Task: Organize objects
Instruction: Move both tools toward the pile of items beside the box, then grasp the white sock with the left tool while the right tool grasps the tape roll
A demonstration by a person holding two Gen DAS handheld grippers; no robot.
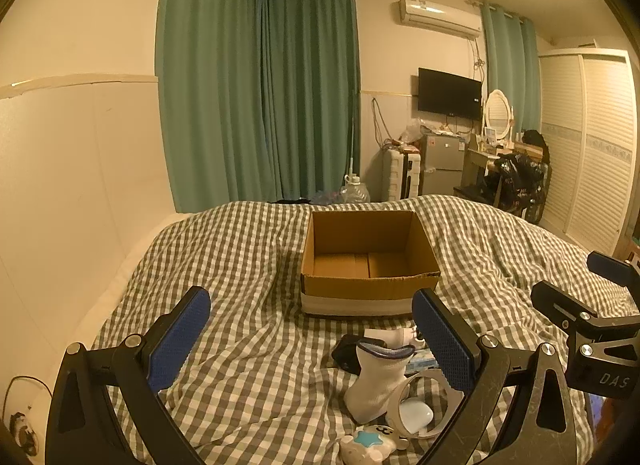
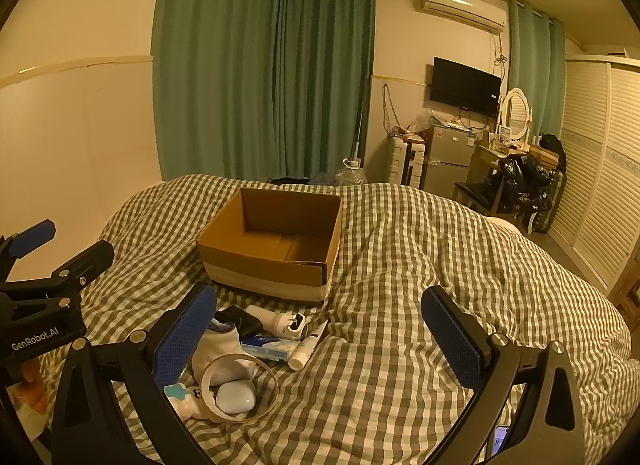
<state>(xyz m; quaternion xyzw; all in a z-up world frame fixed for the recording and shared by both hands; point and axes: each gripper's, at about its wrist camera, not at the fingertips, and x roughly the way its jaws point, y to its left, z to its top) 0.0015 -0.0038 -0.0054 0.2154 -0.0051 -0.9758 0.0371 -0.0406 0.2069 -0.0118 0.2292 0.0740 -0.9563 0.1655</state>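
An empty brown cardboard box [image 1: 366, 261] [image 2: 276, 241] sits on the checked bedcover. In front of it lies a pile of small things: a white sock [image 1: 378, 377] [image 2: 218, 349], a tape ring [image 1: 424, 405] [image 2: 240, 389] around a pale blue case [image 2: 236, 397], a black pouch [image 1: 348, 353] [image 2: 240, 321], a white tube [image 2: 308, 347], a blue-and-white packet [image 2: 272, 345], a white device [image 2: 280, 323] and a star toy [image 1: 370, 441]. My left gripper [image 1: 312, 341] is open, hovering left of the pile. My right gripper [image 2: 320, 341] is open, the pile by its left finger.
The checked bedcover [image 1: 240, 345] [image 2: 400, 305] is rumpled. A wall runs along the left. Green curtains [image 1: 260, 105], a fridge [image 2: 448, 157], a TV, a cluttered chair [image 2: 516, 185] and a white wardrobe [image 2: 600, 165] stand beyond the bed.
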